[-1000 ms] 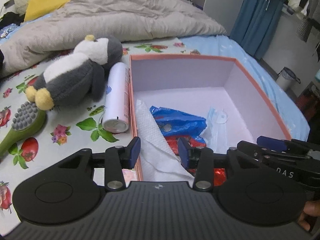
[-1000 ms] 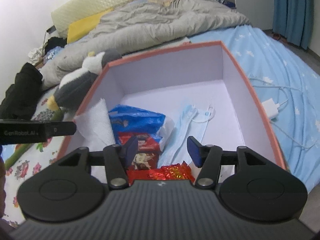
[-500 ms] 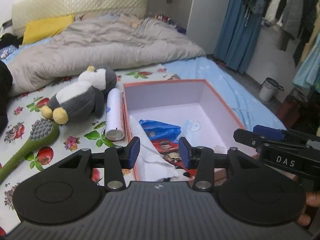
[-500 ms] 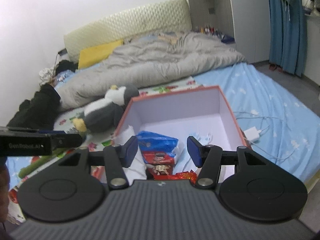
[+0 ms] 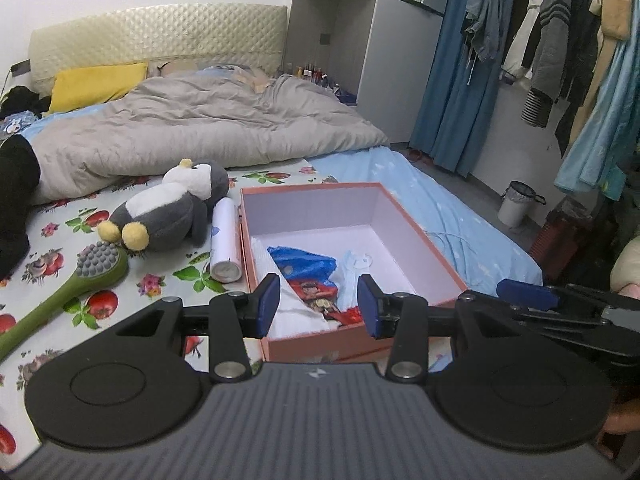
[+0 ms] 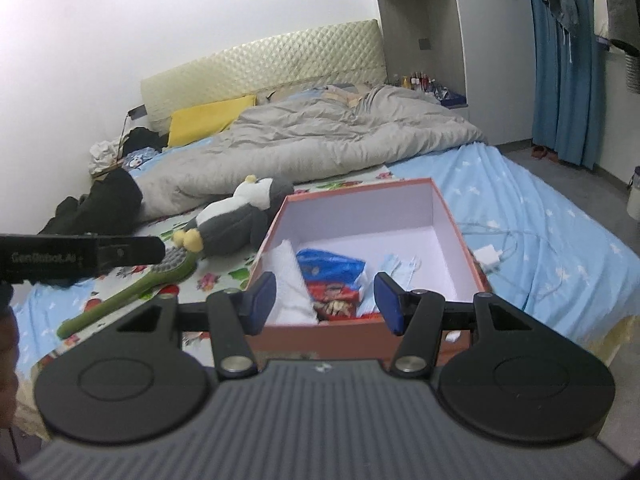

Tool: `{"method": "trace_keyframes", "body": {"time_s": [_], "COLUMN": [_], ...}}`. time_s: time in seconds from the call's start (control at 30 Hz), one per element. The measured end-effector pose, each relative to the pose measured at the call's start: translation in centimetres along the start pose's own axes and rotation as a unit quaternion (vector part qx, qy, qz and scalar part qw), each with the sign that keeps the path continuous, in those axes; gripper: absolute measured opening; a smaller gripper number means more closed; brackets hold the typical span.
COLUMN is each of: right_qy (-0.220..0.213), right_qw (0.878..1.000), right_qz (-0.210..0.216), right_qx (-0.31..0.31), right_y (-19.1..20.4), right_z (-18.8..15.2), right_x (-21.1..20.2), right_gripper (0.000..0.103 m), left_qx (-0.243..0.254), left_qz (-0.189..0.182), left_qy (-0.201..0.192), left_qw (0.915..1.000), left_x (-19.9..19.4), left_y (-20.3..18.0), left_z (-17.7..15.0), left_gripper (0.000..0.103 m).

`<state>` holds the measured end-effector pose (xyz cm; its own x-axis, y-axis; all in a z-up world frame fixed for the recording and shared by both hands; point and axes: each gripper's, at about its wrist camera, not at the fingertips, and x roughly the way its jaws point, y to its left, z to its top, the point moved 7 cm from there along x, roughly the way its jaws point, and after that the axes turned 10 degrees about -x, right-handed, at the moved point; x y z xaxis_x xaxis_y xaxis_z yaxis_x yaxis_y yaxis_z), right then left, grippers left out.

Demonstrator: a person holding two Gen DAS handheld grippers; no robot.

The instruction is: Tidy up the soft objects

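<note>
On the bed (image 5: 460, 216), at nine o'clock in the left wrist view, a green brush (image 5: 68, 284) lay on the fruit-print sheet, its grey nubbed head just beside the yellow feet of a plush penguin (image 5: 168, 208). The penguin lay on its back at ten o'clock, head toward the grey duvet (image 5: 208, 128). A white can (image 5: 226, 240) lay between the penguin and the box (image 5: 424, 236), close along the box's left wall.

The open box, orange outside and pale inside, sat at the centre. Its near-left corner held a white towel (image 5: 296, 312), a blue bag (image 5: 308, 260) and red snack packets (image 5: 320, 296); a pale blue mask (image 5: 356, 260) lay at one o'clock of the bag. The far half of the box floor was bare.

The left claw (image 5: 318, 306) hung above the box's near edge with its blue pads (image 5: 268, 300) about half apart, holding and touching nothing. At three o'clock in that view the right claw (image 6: 326, 302) showed side-on as a black arm; in its own view it also stood about half apart and empty over the near wall of the box. In the right wrist view a white charger (image 6: 490, 256) and cable lay on the blue sheet just outside the box's right wall.
</note>
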<state>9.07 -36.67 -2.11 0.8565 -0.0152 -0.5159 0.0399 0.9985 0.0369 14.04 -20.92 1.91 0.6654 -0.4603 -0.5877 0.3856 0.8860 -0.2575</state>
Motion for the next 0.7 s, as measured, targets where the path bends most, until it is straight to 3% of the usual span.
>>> {"method": "trace_keyframes", "body": {"time_s": [0.3,0.7], "right_qy": [-0.001,0.006], "right_qw": [1.000,1.000], "right_qz": [0.001,-0.002], "right_qx": [0.002,0.012], "right_y": [1.3,0.8], "right_z": [-1.5,-3.4], "right_x": [-2.3,-1.4], "right_gripper": [0.057,0.057], "left_qx": [-0.014,-0.030], "left_qz": [0.005,0.017], "left_qy": [-0.006,0.003], "left_qw": [0.9999,0.9994], "left_x": [-2.9,-2.0], "left_y": [0.7,2.2], "left_z": [-2.2,-4.0], "left_gripper": [0.049,0.053]}}
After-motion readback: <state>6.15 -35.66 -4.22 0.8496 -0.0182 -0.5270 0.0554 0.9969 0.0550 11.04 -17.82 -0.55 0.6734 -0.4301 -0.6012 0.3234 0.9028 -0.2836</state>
